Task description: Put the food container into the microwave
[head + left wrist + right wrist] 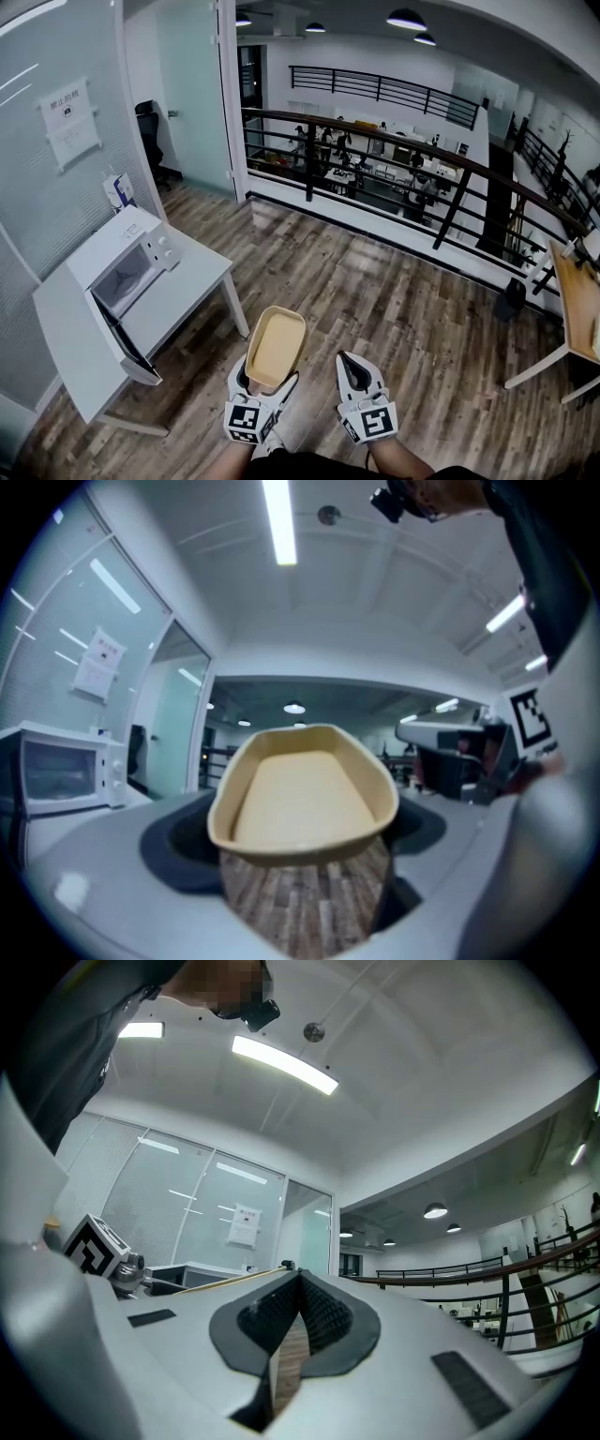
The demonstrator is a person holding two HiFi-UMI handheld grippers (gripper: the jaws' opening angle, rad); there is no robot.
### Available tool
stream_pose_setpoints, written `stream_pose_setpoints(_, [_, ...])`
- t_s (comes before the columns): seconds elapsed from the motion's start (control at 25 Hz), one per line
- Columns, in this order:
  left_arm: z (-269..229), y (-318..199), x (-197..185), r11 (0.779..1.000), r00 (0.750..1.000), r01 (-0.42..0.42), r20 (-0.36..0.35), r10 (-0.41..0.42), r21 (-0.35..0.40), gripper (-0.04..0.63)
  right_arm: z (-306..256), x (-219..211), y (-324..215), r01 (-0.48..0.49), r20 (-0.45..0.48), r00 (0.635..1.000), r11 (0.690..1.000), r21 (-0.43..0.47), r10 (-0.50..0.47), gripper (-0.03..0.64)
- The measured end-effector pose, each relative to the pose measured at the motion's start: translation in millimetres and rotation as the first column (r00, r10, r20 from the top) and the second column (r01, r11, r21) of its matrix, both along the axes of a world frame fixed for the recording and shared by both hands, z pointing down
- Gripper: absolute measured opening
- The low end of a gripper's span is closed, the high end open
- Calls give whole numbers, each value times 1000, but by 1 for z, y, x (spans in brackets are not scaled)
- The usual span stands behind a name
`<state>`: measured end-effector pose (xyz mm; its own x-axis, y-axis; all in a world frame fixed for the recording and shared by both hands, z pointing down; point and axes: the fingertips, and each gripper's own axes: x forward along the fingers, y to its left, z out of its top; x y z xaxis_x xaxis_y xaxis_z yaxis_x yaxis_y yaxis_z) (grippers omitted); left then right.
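A tan, empty food container [275, 347] is held tilted above the wooden floor, with my left gripper [266, 382] shut on its near end. In the left gripper view the container [300, 794] fills the space between the jaws. The white microwave [124, 264] stands on a white table [192, 281] to the left, and its door [128, 343] is swung open. It also shows far left as the microwave [54, 771]. My right gripper [347, 360] hovers beside the container, shut and holding nothing. Its jaws [298, 1283] meet tip to tip.
A glass wall with a paper notice [70, 120] runs behind the table. A small box [119, 190] stands behind the microwave. A dark railing [394, 150] borders the floor ahead. A wooden desk [577, 305] stands at the right.
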<state>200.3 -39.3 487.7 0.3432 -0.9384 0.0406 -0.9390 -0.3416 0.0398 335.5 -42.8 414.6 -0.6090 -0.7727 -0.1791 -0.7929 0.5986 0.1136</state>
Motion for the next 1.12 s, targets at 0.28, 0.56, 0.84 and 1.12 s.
stream_pose_setpoints(0.28, [-7,-38,-43,1000,999,21,-37,-21,1,497,-4,-40,-41,32,45,999,999,-21,-31,-2])
stream_pose_setpoints(0.56, [-8,-66,-95,999,998,43,-38,-42,17,497,-5,-93,-73,55,24,998,998,-16,-54,-2])
stream_pose_setpoints(0.84, [-13,-84,-151,995,994,96,-50,-95,24,497,-4,-138,-98,73,40,997,996,-45,-71,-2])
stream_pose_setpoints(1.12, [-19,-96,-189,990,989,139,-57,-136,35,497,-6,-168,-119,101,39,994,994,-52,-99,-2])
